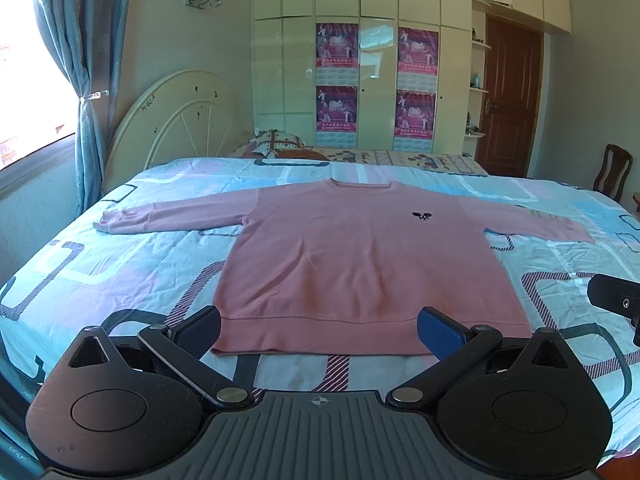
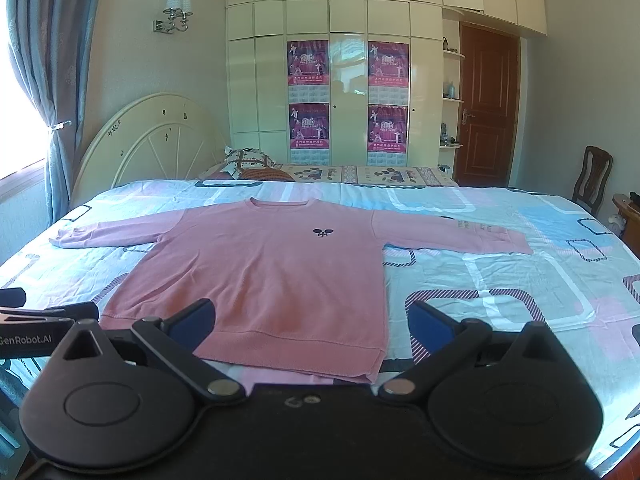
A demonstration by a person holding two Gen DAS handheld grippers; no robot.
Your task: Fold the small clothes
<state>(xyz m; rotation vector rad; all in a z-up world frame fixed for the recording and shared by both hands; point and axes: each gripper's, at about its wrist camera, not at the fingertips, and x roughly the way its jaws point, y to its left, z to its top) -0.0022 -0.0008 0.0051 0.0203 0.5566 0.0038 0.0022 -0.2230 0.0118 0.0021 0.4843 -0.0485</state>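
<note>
One pink sweater (image 1: 360, 256) lies flat, front up, on the bed (image 1: 100, 264), spread over a sheet patterned in blue, pink and white. Its collar points toward the far edge of the bed and its ribbed hem lies along the near edge. Both sleeves are stretched outward, one toward the left edge by the headboard (image 1: 176, 120), the other toward the right edge. A small dark emblem (image 1: 421, 216) sits on the chest.

Both tools are held just off the near edge, clear of the cloth. The left hand-held gripper (image 1: 320, 330) stands with its jaws wide apart and nothing between them; in its own view the hem's left half shows in the gap between its blue pads (image 1: 442, 332). The right hand-held gripper (image 2: 312, 322) is likewise spread wide and holds nothing, with the hem's right corner showing between its fingers. Each tool appears at the edge of the other's view.

Beyond the far edge lie a patterned pillow (image 2: 246, 160), a cream wardrobe (image 2: 348, 20) with four posters, and a brown door (image 2: 488, 108).
</note>
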